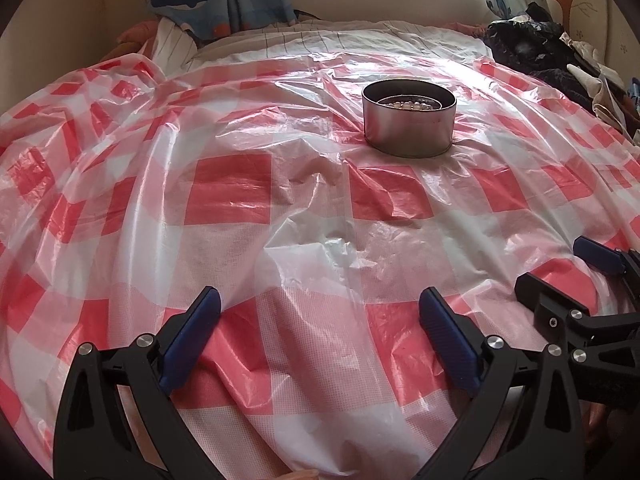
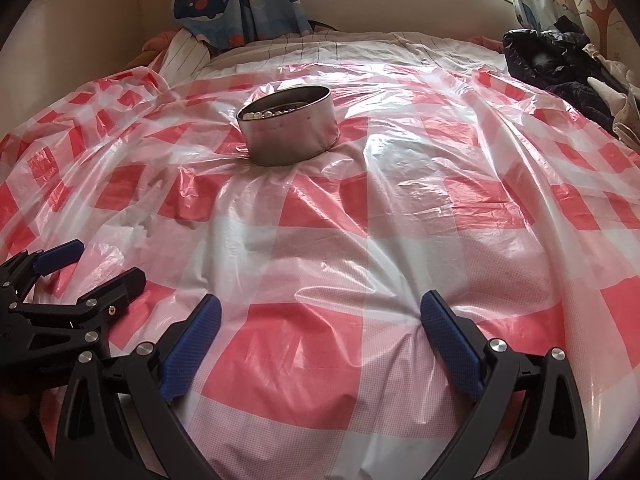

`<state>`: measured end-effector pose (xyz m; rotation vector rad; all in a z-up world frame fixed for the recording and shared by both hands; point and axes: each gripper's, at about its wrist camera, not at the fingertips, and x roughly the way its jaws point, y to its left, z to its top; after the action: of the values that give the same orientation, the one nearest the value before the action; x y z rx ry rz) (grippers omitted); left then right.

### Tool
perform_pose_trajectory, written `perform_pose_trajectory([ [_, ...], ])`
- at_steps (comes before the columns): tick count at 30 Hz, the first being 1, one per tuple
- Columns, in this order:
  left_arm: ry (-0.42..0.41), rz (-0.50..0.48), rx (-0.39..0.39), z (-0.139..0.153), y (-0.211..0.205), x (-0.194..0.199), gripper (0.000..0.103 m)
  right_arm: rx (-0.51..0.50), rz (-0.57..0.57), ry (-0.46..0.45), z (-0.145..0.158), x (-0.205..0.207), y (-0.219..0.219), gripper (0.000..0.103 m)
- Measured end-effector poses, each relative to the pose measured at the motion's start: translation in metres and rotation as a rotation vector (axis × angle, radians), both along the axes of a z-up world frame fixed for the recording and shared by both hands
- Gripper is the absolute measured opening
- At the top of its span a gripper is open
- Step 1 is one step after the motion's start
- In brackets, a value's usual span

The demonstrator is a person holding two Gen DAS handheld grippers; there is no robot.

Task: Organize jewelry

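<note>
A round metal tin (image 1: 409, 120) stands on the red-and-white checked plastic sheet (image 1: 224, 192), with pearly beads (image 1: 404, 105) inside. It also shows in the right wrist view (image 2: 289, 125), beads (image 2: 264, 114) at its near rim. My left gripper (image 1: 320, 308) is open and empty, low over the sheet, well short of the tin. My right gripper (image 2: 320, 312) is open and empty too. Each gripper shows in the other's view: the right gripper (image 1: 560, 268) at the right edge, the left gripper (image 2: 104, 264) at the left edge.
The sheet (image 2: 360, 216) covers a bed with a striped cover (image 1: 320, 40). Dark clothes (image 1: 540, 52) lie piled at the far right. Whale-print curtains (image 2: 240, 0) hang at the back below a window. A wall runs along the left.
</note>
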<state>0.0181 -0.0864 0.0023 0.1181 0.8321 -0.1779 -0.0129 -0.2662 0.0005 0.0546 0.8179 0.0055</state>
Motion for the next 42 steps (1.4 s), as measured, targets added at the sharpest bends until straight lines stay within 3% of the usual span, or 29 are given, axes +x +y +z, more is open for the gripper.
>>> perform_pose_trajectory([
  [42,0.018,0.004,0.018,-0.0046,-0.0030,0.0032,0.096,-0.026,-0.016,0.003,-0.0012,0.0024,0.0019,0.095],
])
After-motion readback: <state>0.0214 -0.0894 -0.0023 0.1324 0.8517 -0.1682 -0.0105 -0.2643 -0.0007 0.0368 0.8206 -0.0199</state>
